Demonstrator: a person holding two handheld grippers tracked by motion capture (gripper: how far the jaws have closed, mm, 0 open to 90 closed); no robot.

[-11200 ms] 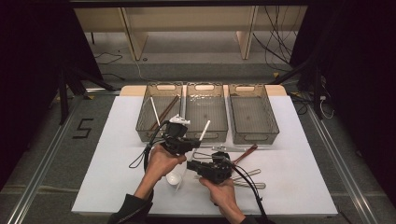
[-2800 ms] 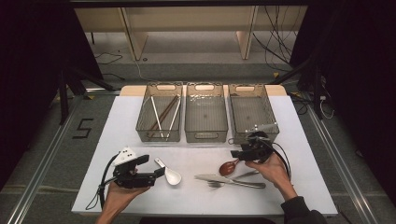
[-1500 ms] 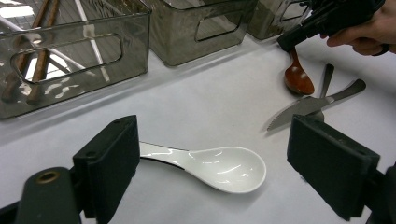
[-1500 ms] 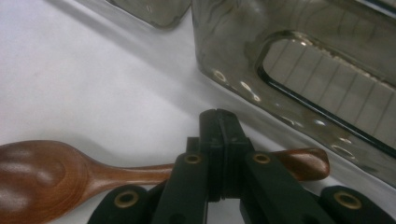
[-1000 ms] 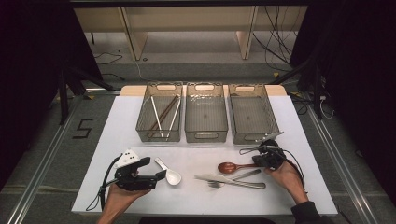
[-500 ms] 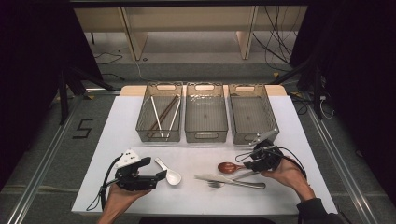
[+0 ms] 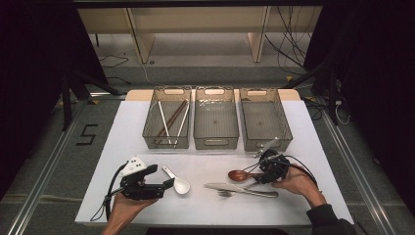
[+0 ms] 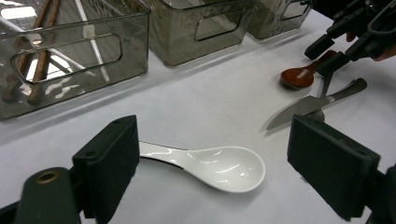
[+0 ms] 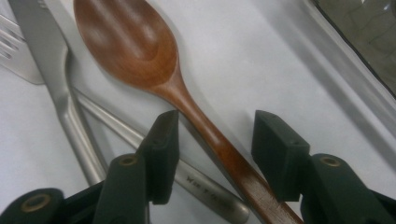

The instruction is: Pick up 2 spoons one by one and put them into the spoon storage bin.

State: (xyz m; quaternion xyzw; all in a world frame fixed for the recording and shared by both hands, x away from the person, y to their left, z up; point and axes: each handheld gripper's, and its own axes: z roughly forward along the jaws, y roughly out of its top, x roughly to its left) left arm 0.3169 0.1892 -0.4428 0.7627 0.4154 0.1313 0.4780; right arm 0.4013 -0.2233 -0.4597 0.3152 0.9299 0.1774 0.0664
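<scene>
A large numeral "5" (image 7: pixel 87 134) is marked on the floor left of the table. Engraved lettering on the steel handle (image 9: pixel 205 187) lying just ahead of the right gripper's left jaw is present but too blurred to read.

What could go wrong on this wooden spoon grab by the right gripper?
1. The right gripper is open, its fingers astride the wooden spoon handle, which crosses the steel knife handle. Closing low may pinch or drag the knife too.
2. The fork lies against the knife, so any drag could scatter it.
3. The grip would sit far from the bowl, so the spoon may droop or pivot when lifted.
</scene>
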